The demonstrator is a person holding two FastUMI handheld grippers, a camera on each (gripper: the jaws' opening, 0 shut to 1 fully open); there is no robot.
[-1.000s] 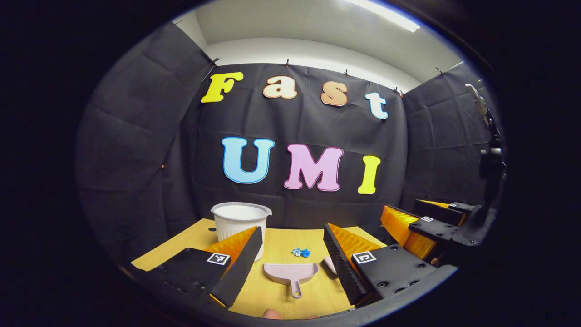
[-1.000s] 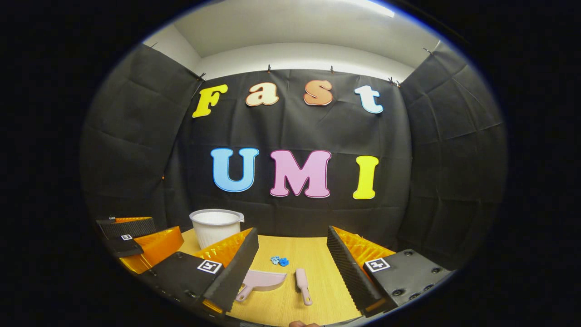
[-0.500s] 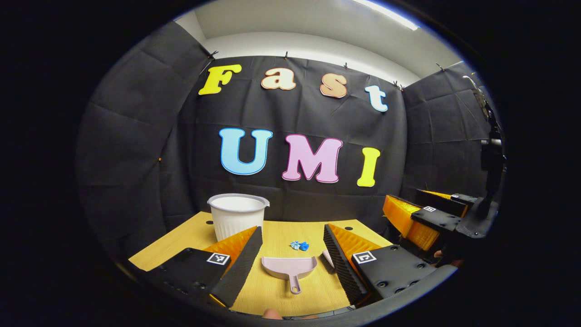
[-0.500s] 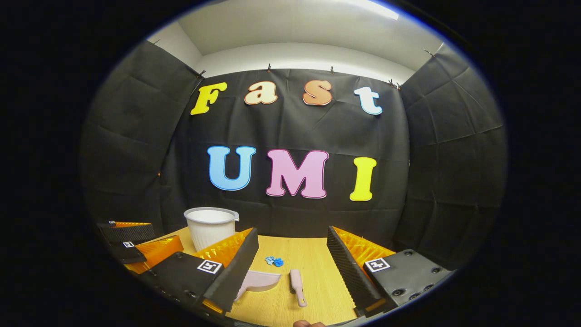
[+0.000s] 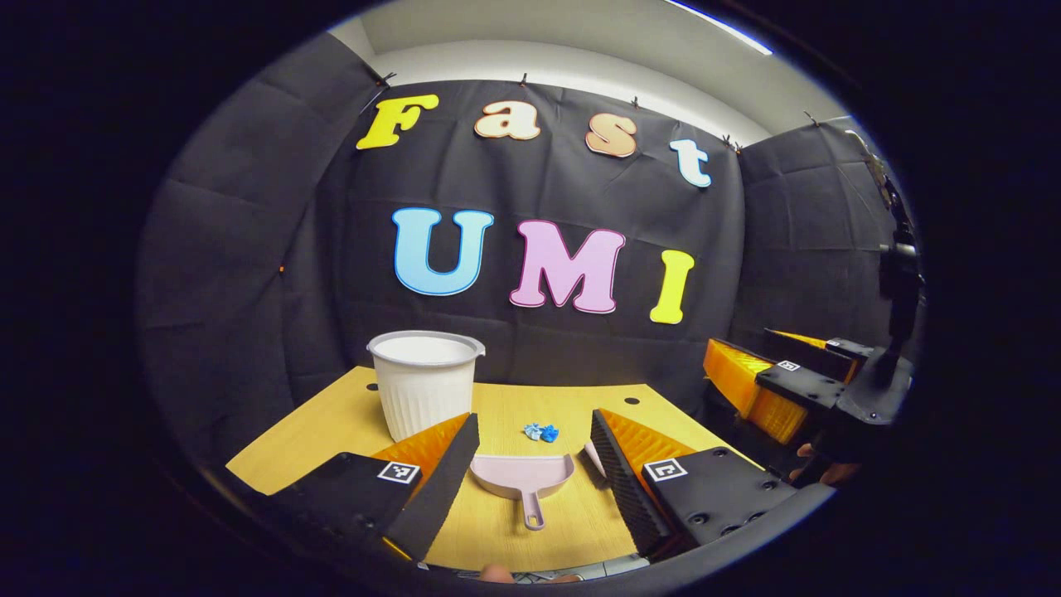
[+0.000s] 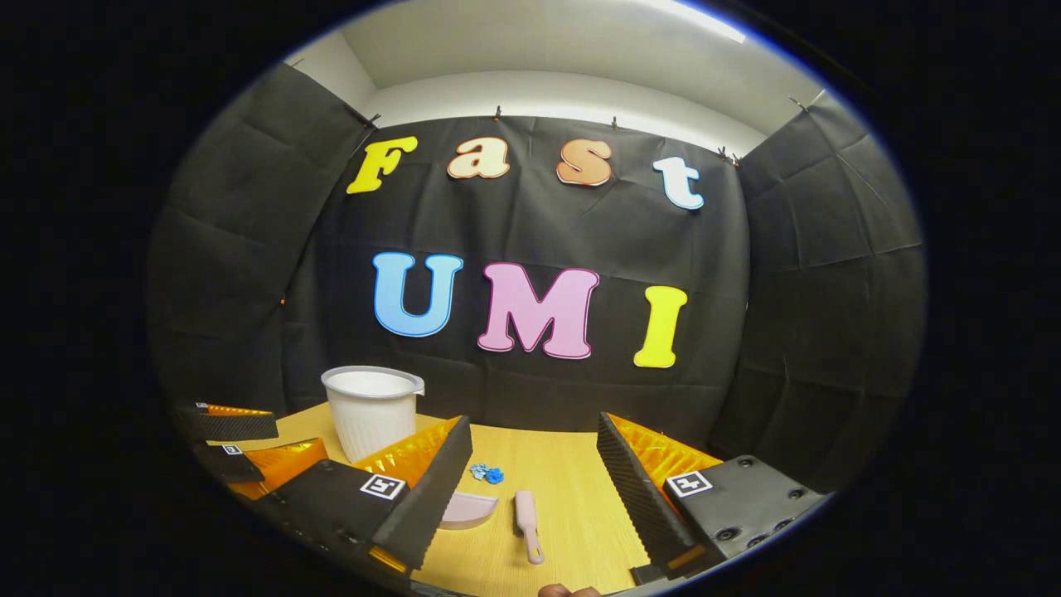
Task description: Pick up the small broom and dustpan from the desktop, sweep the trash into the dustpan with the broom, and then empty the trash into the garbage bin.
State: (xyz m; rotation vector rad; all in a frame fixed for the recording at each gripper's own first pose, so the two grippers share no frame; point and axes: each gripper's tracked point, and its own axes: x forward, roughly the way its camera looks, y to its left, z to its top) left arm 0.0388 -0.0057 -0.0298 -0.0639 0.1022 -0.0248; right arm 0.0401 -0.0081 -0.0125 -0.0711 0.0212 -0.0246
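We are holding our left gripper [image 5: 530,464] wide open around the pale pink plastic dustpan [image 5: 523,479], lower centre. Our right gripper [image 6: 535,489] is gaping over the small pink broom [image 6: 525,512]. Crumpled blue trash [image 5: 540,432] is lying mid-desk, right of the white ribbed bin [image 5: 423,395].

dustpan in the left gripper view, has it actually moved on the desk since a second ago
No. The dustpan keeps its place against the blue trash and the white bin; all three drift up together, so it is the left tool with its camera that moved.

Desktop [image 5: 331,423]: bin [image 5: 424,383], dustpan [image 5: 522,478], broom [image 6: 525,512], trash [image 5: 540,432]
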